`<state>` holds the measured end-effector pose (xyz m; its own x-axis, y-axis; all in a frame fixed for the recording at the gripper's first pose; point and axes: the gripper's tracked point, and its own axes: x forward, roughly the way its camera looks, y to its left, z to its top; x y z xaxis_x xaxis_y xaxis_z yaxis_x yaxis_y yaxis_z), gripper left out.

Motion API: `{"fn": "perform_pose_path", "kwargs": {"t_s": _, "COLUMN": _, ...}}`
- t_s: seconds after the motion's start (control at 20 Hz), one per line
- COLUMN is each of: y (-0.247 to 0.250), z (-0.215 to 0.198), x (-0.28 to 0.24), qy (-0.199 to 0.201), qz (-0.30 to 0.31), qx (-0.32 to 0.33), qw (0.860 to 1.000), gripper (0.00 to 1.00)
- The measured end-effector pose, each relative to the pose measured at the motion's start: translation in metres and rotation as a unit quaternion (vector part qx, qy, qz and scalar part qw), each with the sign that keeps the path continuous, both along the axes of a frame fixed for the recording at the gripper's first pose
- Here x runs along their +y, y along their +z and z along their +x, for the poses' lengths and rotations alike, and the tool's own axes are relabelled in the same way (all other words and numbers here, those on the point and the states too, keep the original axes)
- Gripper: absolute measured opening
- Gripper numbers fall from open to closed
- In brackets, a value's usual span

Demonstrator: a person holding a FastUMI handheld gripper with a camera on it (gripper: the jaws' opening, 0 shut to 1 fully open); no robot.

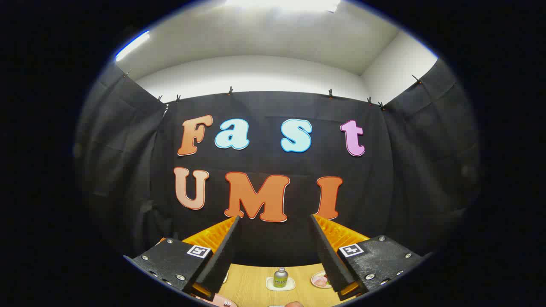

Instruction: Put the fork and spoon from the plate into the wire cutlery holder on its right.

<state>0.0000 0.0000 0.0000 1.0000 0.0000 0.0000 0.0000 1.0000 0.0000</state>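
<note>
readable text: none | bottle (280, 278) label: too small | gripper (274, 218) jaws: wide apart

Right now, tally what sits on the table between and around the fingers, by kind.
Bottle: 1, on a small white tray: 1.
Plate: 2, one by the right finger, one pink plate under the left finger.
Total: 4.
The gripper is open, holding nothing, raised above the table.
</note>
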Motion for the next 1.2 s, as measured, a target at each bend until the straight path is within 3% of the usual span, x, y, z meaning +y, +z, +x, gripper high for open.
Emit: {"fn": "perform_pose_path", "kwargs": {"t_s": 1.2, "y": -0.032, "z": -0.012, "x": 0.015, "qy": 0.110, "qz": 0.026, "qx": 0.029, "qw": 0.993, "gripper": 0.94}}
